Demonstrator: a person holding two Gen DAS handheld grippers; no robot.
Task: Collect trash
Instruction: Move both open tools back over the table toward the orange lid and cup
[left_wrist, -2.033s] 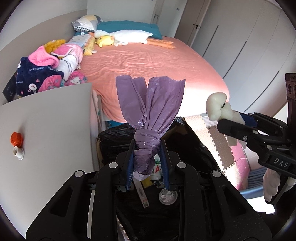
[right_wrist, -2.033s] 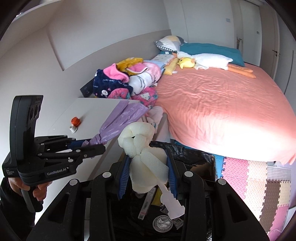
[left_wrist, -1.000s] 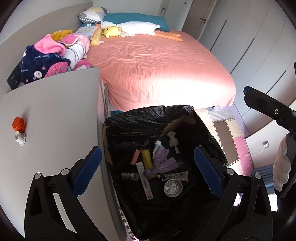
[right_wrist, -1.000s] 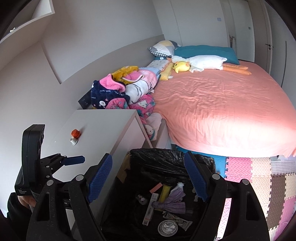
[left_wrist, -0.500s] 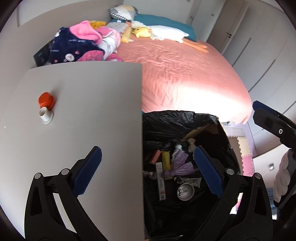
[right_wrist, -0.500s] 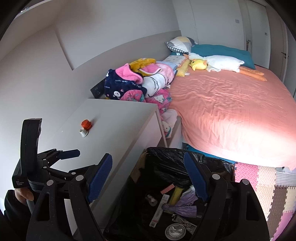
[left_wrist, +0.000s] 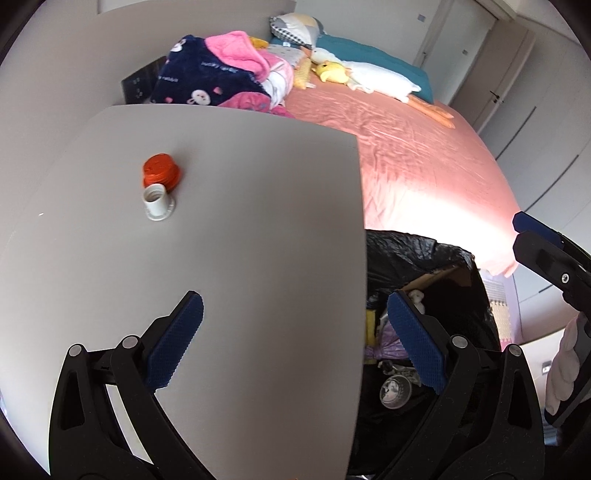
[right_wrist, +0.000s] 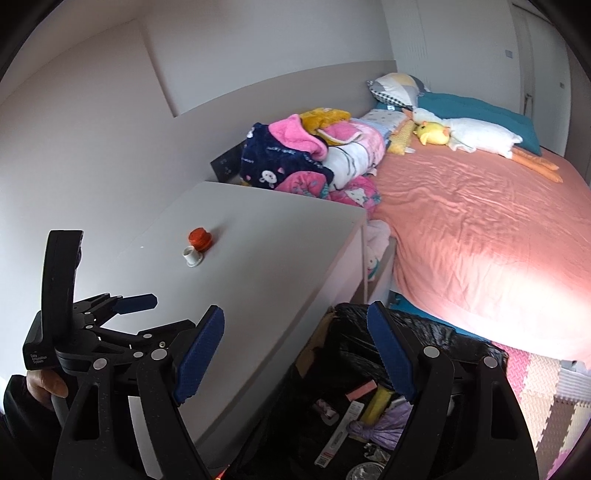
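On top of the flat white bedside cabinet (left_wrist: 240, 221) sat two small bits of trash: a round orange plastic cap (left_wrist: 160, 171) and a short white plastic spout piece (left_wrist: 159, 202), touching or nearly so, spout nearer cam. Both upright, toward the cabinet's far-left area, well apart from both claws.

L gripper (left_wrist: 291, 341): released, blue ribbed pads spread wide, nothing between them. It hung over the cabinet's right edge; L pad over the white top, R pad over the bin. In R wrist view the L gripper (right_wrist: 147, 314) showed at lower left over the cabinet's near end, pads parted, w/ person's hand (right_wrist: 46, 382) on its handle.

R gripper (right_wrist: 295, 354): also released, pads wide, empty. It straddled the cabinet's edge and the black-bag-lined trash bin (right_wrist: 424, 336) just beside the cabinet. Seen in L wrist view as R gripper (left_wrist: 546, 254), at far right beyond the bin.

Bin contents (R view): crumpled purple plastic bag (right_wrist: 376, 428), yellow tube (right_wrist: 376, 400), pink flat piece (right_wrist: 361, 390), white labelled strip (right_wrist: 334, 443), round silver lid (right_wrist: 364, 472). Other items too small to ID.

Bkgd: bed w/ salmon-pink sheet (right_wrist: 480, 236), pile of pink/navy folded blankets (right_wrist: 303, 158) behind the cabinet, white goose plush toy (right_wrist: 476, 134), teal pillow (right_wrist: 476, 109), foam puzzle floor mat (right_wrist: 543, 387).
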